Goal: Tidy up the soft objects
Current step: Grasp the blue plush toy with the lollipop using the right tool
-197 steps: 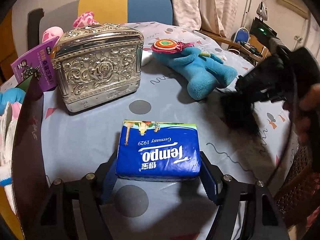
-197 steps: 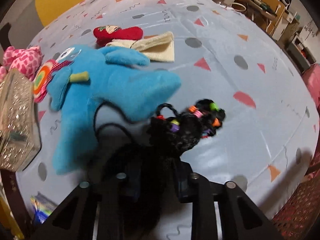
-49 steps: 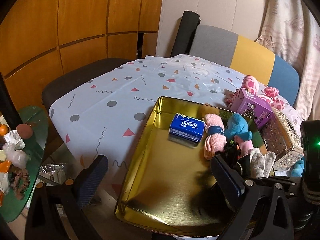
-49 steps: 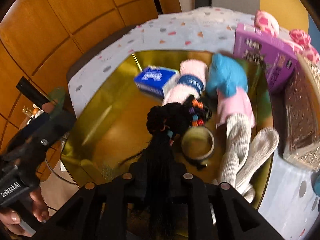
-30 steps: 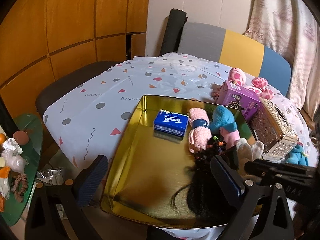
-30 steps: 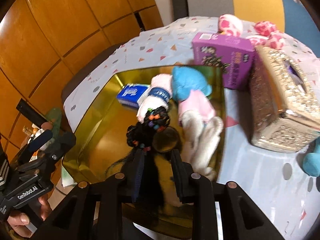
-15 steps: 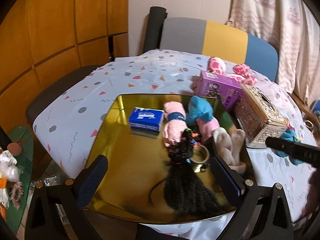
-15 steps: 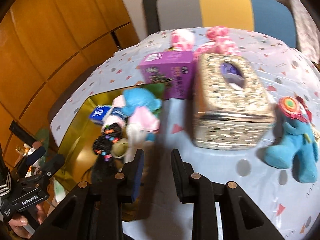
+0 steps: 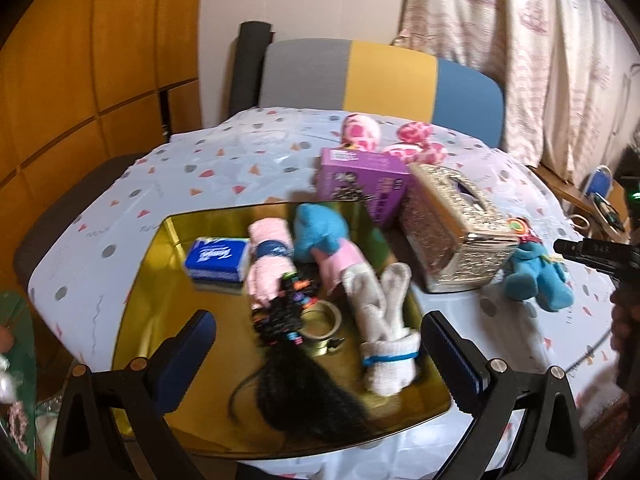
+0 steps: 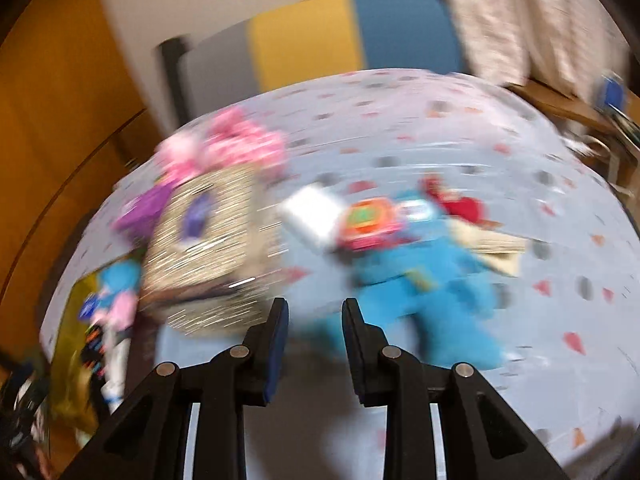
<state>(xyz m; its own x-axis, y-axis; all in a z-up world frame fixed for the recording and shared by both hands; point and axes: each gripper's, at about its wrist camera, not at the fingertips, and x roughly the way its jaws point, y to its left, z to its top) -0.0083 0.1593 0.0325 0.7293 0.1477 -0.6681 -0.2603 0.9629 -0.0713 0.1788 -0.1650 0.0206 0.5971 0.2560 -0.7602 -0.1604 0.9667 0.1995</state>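
Observation:
The gold tray [image 9: 168, 280] holds a black beaded wig [image 9: 296, 376], a blue tissue pack [image 9: 218, 258], pink socks [image 9: 266, 268], a blue-and-pink plush [image 9: 320, 228], white socks [image 9: 386, 320] and a tape ring [image 9: 320, 322]. My left gripper [image 9: 316, 316] hovers wide open over the tray's near side, empty. My right gripper [image 10: 315, 308] has a narrow gap between its fingers, with nothing in it. It is above the tablecloth, just left of the blue plush toy [image 10: 432, 280]. The right wrist view is heavily blurred.
A silver tissue box [image 9: 452, 236] and a purple box [image 9: 360, 180] stand right of the tray, with pink plush [image 9: 360, 132] behind them. A red soft item [image 10: 464, 204], a cream cloth [image 10: 496, 248] and a white flat item [image 10: 316, 212] lie near the blue toy. Chairs ring the table.
My right gripper let go of the black wig, which now lies in the tray, and swung right toward the blue plush toy. The left gripper drifted right and stayed open.

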